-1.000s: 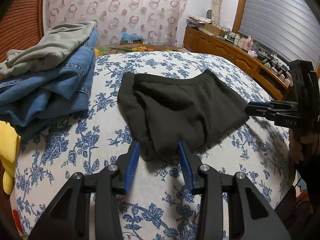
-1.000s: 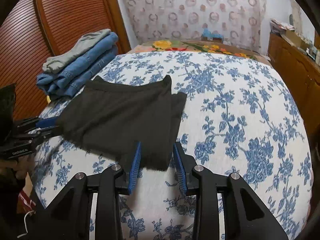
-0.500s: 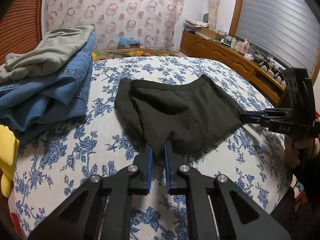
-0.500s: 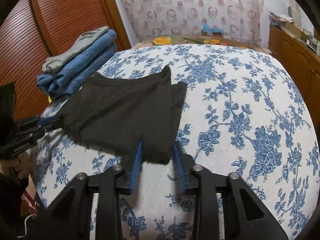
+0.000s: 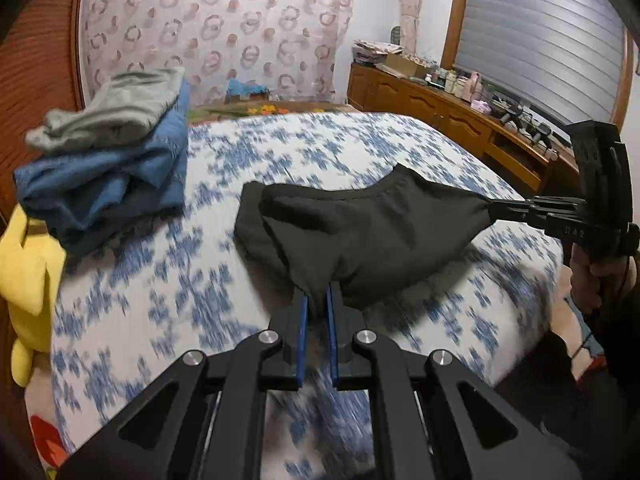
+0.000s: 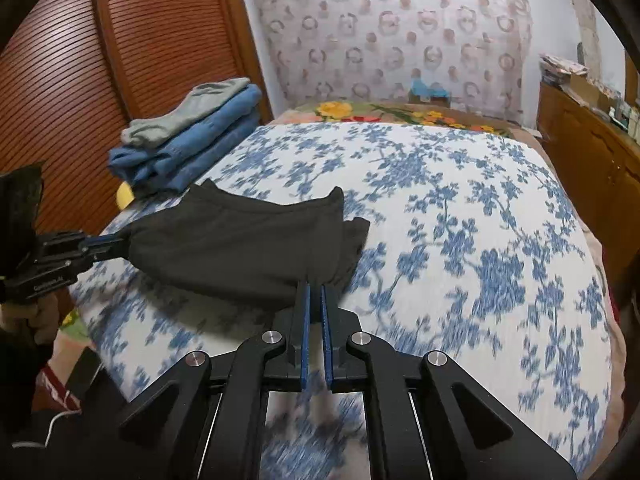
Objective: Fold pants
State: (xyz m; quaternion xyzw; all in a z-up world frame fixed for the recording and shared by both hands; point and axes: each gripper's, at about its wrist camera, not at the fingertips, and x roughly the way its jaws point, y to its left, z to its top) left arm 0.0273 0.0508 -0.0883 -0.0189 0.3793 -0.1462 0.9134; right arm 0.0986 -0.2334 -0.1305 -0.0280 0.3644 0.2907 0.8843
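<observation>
Dark, partly folded pants (image 5: 368, 224) lie on the blue-flowered bedspread (image 5: 168, 272), with their near edge lifted off it. In the left wrist view my left gripper (image 5: 317, 296) is shut on the near left corner of the pants. My right gripper (image 5: 496, 210) pinches the opposite corner at the right, held by a hand. In the right wrist view my right gripper (image 6: 314, 288) has its jaws closing tight, with the pants (image 6: 240, 248) between its blue pads. There my left gripper (image 6: 120, 244) stretches the cloth out to the left.
Folded jeans under a grey garment (image 5: 108, 168) are stacked at the bed's far left. A yellow plush toy (image 5: 28, 272) lies at the left edge. A cluttered wooden dresser (image 5: 440, 120) runs along the right. A slatted wooden door (image 6: 60, 80) stands to the left.
Both grippers have shut on the near corners of the pants. They have drawn back and lifted, so the near edge is pulled taut off the bed.
</observation>
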